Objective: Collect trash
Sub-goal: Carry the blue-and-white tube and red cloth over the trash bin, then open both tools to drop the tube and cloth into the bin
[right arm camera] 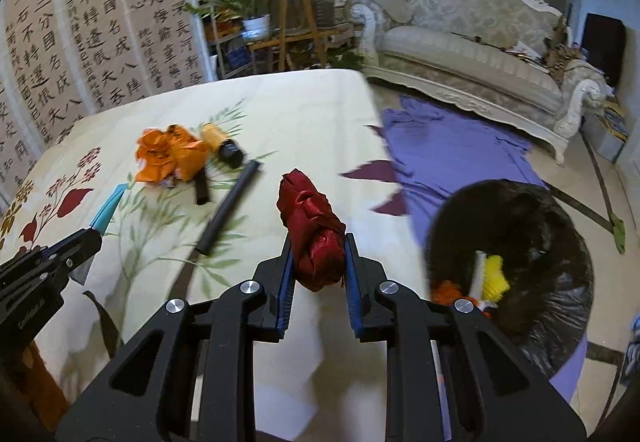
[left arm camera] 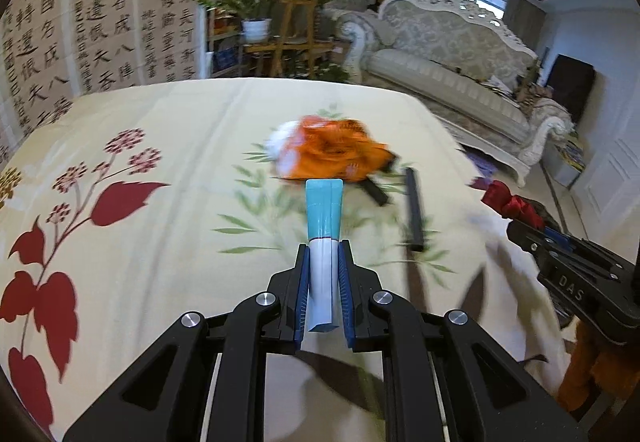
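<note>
With the right gripper (right arm camera: 318, 242) fingers pinching the red wrapper (right arm camera: 312, 230) and the left gripper (left arm camera: 323, 274) fingers pinching the tube (left arm camera: 323, 234), swing both squarely over the bin (right arm camera: 516, 242) beside the surface (right arm camera: 300, 110) before letting go

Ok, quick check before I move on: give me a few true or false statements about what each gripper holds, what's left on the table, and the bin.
1. The left gripper is shut on a white and teal tube. True.
2. The right gripper is empty. False: it clamps a crumpled red wrapper.
3. An orange wrapper lies on the tablecloth. True.
4. The black-lined bin stands on the table. False: it sits on the floor to the right.
5. The bin is empty. False: yellow and orange items show inside.
</note>
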A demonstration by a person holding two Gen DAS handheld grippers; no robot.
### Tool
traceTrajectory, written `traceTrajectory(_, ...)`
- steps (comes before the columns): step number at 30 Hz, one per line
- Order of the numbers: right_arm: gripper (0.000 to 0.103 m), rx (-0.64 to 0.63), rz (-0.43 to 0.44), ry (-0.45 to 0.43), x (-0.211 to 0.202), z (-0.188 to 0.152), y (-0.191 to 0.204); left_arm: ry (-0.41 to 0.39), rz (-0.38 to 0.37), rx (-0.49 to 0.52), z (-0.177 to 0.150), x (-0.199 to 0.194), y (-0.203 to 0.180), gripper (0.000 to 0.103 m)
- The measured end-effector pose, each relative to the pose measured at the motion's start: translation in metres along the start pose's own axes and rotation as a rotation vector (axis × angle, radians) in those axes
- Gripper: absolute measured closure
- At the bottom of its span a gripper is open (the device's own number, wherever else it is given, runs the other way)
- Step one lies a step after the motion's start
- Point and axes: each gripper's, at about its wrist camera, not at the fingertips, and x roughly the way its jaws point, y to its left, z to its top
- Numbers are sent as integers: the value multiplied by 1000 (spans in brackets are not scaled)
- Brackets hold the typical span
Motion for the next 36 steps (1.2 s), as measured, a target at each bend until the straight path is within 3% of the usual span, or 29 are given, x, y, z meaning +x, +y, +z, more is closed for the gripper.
traceTrajectory(16, 81, 179, -206, -37, -31, -22, -115, 0, -181, 177, 5, 16, -119, 88)
traceTrajectory(36, 81, 295, -281, -43, -20, -32, -201, 21, -242, 369, 12, 66, -228, 88)
